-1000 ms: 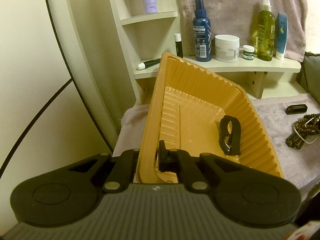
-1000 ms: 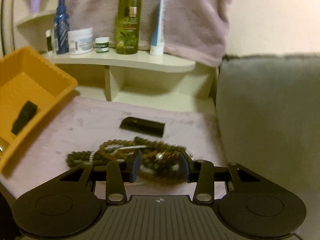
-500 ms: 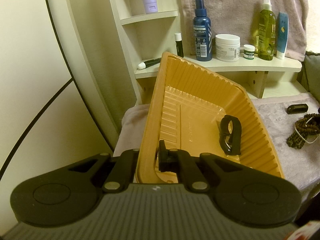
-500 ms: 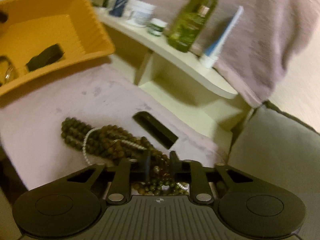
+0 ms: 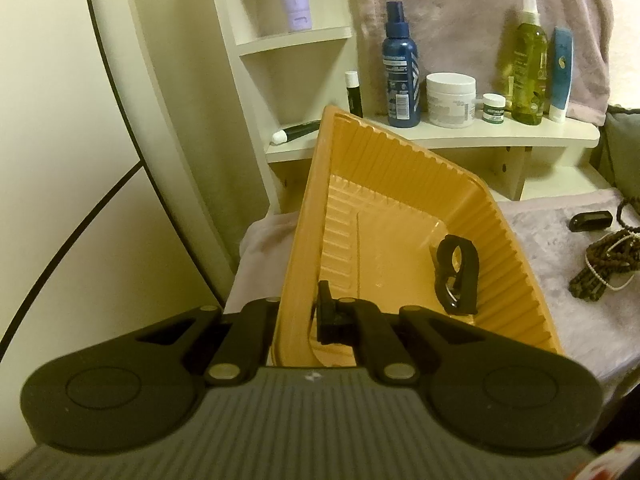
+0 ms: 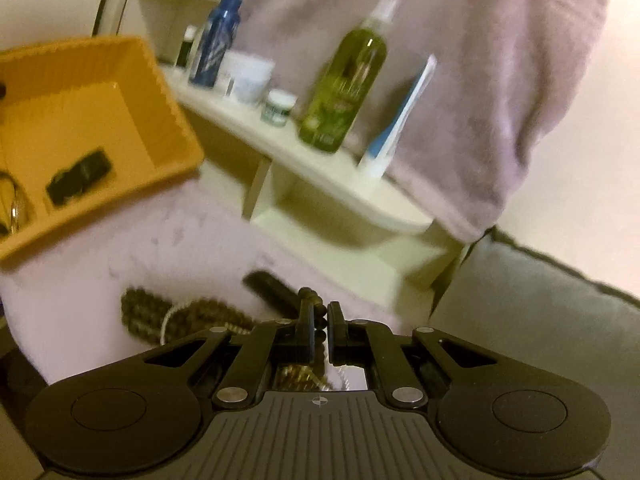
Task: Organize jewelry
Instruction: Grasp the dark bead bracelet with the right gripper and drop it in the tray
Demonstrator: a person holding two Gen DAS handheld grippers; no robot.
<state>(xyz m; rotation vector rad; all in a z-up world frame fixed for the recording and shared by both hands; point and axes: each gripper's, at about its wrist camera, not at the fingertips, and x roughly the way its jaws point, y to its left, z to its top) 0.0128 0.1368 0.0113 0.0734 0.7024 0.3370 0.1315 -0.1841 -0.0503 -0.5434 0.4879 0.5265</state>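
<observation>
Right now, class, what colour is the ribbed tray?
Orange-yellow: the ribbed tray shows best in the left wrist view.

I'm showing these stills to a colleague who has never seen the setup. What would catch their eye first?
First the orange tray, tilted up over the lilac cloth with the left gripper clamped on its near rim and a black clip inside. Next the brown bead strands heaped on the cloth, one strand pinched in the right gripper. Behind them stands a cream shelf of toiletry bottles.
</observation>
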